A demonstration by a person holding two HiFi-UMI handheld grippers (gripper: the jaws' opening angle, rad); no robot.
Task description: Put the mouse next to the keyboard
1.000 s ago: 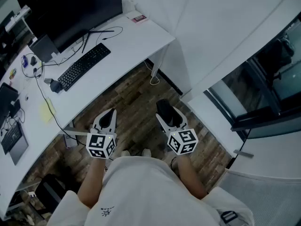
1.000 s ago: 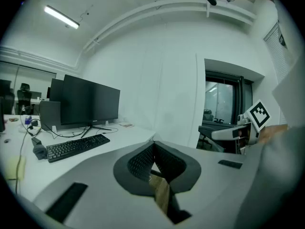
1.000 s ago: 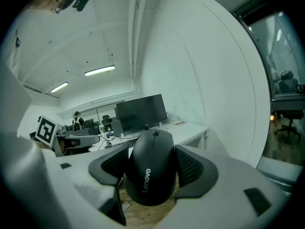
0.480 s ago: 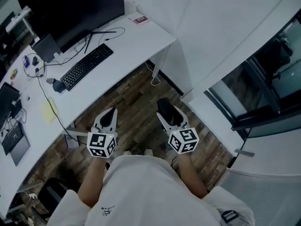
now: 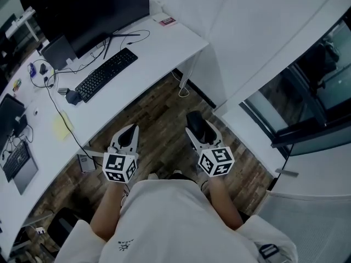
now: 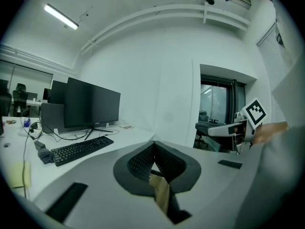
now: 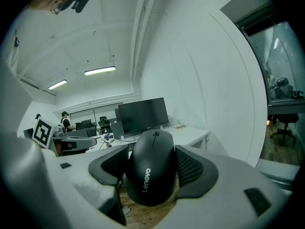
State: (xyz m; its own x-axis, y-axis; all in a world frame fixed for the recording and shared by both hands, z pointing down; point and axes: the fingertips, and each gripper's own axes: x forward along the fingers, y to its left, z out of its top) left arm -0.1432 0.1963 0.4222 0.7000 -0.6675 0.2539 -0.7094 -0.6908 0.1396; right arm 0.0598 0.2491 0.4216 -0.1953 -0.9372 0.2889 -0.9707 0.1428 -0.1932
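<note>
Gripping the mouse [image 7: 151, 173] in my right gripper [image 5: 196, 127], I held it well apart from the keyboard [image 5: 106, 74] on the desk [image 5: 164, 45]; my left gripper's [image 5: 130, 132] 2 jaws were clenched together, empty.

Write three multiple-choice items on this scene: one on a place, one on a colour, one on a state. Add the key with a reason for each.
1. Where does the keyboard lie?
A. on the white desk
B. on a shelf
C. in a drawer

2. What colour is the mouse?
A. white
B. red
C. black

3. How does the right gripper stand?
A. open and empty
B. shut on the mouse
C. shut on nothing

Key:
1 A: the head view shows it on the desk in front of the monitor.
2 C: its shell is black in the right gripper view.
3 B: in that view the jaws press the mouse from both sides.
</note>
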